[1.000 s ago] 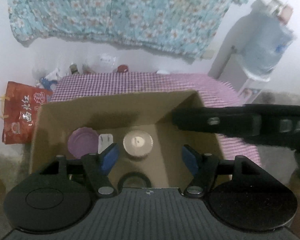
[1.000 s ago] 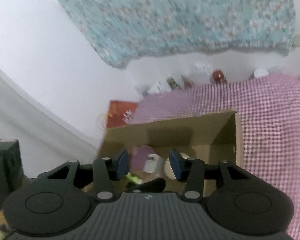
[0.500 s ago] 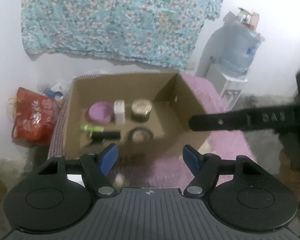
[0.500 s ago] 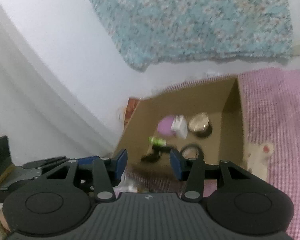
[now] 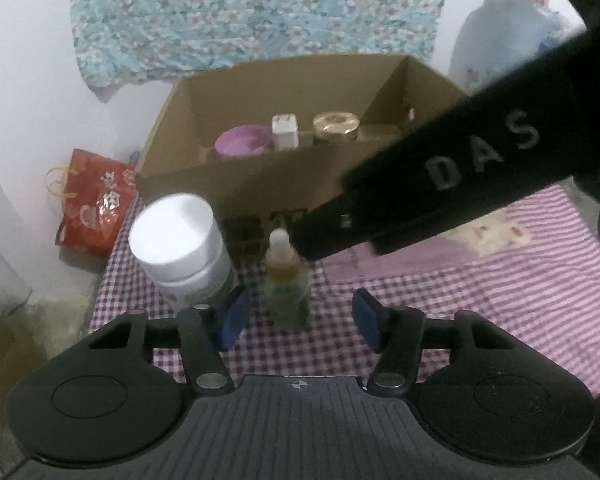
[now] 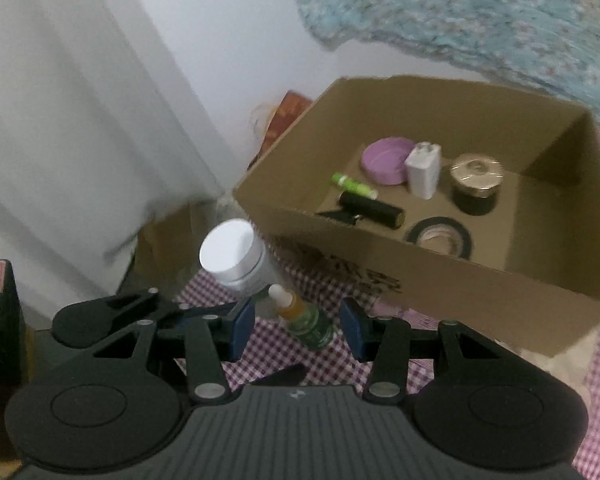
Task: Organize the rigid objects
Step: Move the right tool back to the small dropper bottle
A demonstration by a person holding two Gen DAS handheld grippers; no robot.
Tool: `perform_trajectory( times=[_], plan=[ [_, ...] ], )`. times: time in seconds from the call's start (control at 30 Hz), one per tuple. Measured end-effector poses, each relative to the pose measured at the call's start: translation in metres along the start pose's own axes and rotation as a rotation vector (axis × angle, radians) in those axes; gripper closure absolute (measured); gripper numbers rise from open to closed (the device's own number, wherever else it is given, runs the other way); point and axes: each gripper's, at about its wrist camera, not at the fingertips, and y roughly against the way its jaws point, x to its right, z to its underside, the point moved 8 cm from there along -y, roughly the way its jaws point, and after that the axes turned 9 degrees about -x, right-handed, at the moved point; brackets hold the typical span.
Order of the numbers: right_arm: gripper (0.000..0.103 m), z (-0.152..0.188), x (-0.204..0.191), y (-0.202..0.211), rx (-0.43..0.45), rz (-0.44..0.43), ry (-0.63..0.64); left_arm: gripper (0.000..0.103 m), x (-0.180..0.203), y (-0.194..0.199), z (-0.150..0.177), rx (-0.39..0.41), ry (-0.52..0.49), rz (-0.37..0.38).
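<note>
An open cardboard box [image 6: 420, 276] stands on the purple checked cloth [image 5: 500, 300]. It holds a purple lid [image 6: 388, 156], a white charger [image 6: 422, 170], a gold-lidded jar [image 6: 476, 178], a green tube [image 6: 354, 186], a black tube [image 6: 370, 208] and a tape roll [image 6: 440, 236]. In front of it stand a white-capped jar [image 5: 176, 240] and a small dropper bottle [image 5: 286, 276]. My left gripper [image 5: 300, 322] is closing, the dropper bottle between its pads untouched. My right gripper [image 6: 298, 330] is open around the same bottle [image 6: 306, 320]; its body [image 5: 460, 176] crosses the left view.
A red bag [image 5: 96, 208] sits on the floor left of the table. A floral cloth [image 5: 260, 12] hangs on the wall behind the box. A water bottle [image 5: 500, 40] stands at the back right, and a white curtain [image 6: 80, 120] hangs at the left.
Both grippers have drawn back from over the box and sunk to the cloth in front of it. The white-capped jar and dropper bottle have come into view. The left jaws are narrower.
</note>
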Motion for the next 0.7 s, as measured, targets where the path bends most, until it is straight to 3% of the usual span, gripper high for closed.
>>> perform_trajectory(
  times=[0.4,0.53,0.7],
  plan=[
    [0.055,-0.008,0.002,-0.057,-0.101,0.027,0.067,0.058,-0.010,-0.036,0.006,-0.014,0.040,-0.017],
    [0.069,-0.008,0.003,-0.060,-0.100,-0.011,0.039,0.067,-0.010,-0.037,0.006,-0.004,0.041,-0.008],
    [0.070,-0.004,0.008,-0.053,-0.089,0.021,0.015,0.072,-0.006,-0.033,0.005,-0.001,0.036,0.023]
  ],
)
